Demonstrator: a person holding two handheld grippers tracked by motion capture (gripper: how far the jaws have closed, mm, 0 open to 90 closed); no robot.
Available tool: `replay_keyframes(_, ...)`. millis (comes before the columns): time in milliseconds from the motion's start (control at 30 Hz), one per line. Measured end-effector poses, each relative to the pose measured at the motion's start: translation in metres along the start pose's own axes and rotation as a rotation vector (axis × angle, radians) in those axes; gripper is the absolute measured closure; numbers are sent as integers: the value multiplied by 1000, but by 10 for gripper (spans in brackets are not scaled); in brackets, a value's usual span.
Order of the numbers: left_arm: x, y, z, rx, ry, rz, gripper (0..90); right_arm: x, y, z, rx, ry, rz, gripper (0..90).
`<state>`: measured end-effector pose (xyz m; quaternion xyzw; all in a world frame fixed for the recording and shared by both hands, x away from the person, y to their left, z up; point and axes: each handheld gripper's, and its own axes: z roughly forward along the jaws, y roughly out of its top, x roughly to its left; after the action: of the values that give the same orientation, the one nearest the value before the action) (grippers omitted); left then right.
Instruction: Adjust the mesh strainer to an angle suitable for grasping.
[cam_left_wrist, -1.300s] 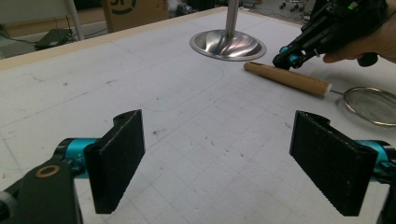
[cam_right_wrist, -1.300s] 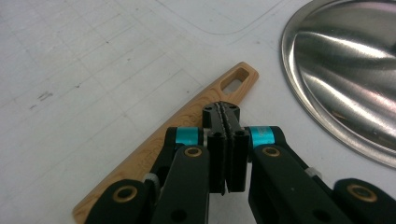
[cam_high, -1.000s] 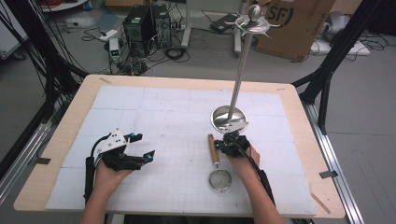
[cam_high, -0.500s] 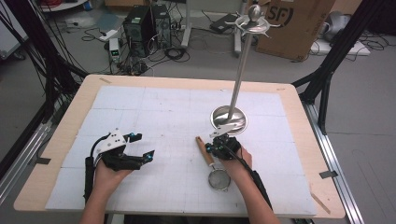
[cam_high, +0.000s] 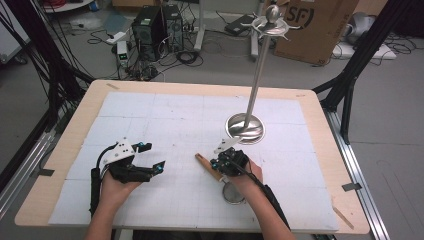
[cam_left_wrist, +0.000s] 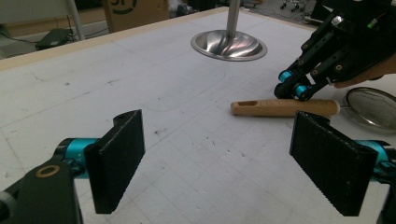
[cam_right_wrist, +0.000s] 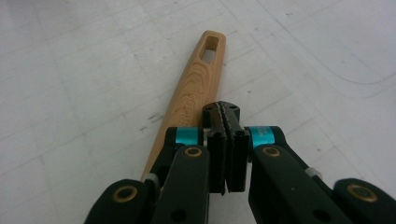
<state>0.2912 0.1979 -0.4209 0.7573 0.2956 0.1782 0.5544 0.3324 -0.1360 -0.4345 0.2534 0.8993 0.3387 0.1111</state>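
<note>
Strainer (cam_high: 231, 189) lay flat on the white surface (cam_high: 165, 115): round wire-mesh bowl nearest the person, light wooden handle (cam_high: 208, 167) with a slotted end pointing away and leftward. Steel hanging stand (cam_high: 246, 126) stood upright just beyond it.

The strainer's handle (cam_right_wrist: 196, 79) is pale wood with visible grain, its bowl (cam_left_wrist: 373, 106) fine metal mesh. The stand's base (cam_left_wrist: 229, 45) is polished, mirror-bright metal. Matt white gridded sheets cover the light wooden tabletop (cam_high: 325, 107). The left claw's pads (cam_left_wrist: 116, 163) look black, rough and ribbed.
</note>
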Motion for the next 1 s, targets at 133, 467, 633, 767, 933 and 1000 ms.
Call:
replay_keyframes(133,0,0,0,0,1,1,186,5,2,0,-2,18,-20,897)
replay_keyframes(467,0,0,-1,0,-1,0,186,13,6,0,-4,44,-46,896)
replay_keyframes(633,0,1,-3,1,-4,5,186,12,7,-6,-38,56,-30,868)
replay_keyframes(767,0,1,-3,-1,-5,4,186,10,6,-10,-58,56,-4,835)
replay_keyframes(933,1,2,-3,-4,-4,5,186,8,6,-16,-80,53,17,769)
replay_keyframes(1000,1,2,-3,-8,-2,3,185,8,6,-18,-86,58,21,755)
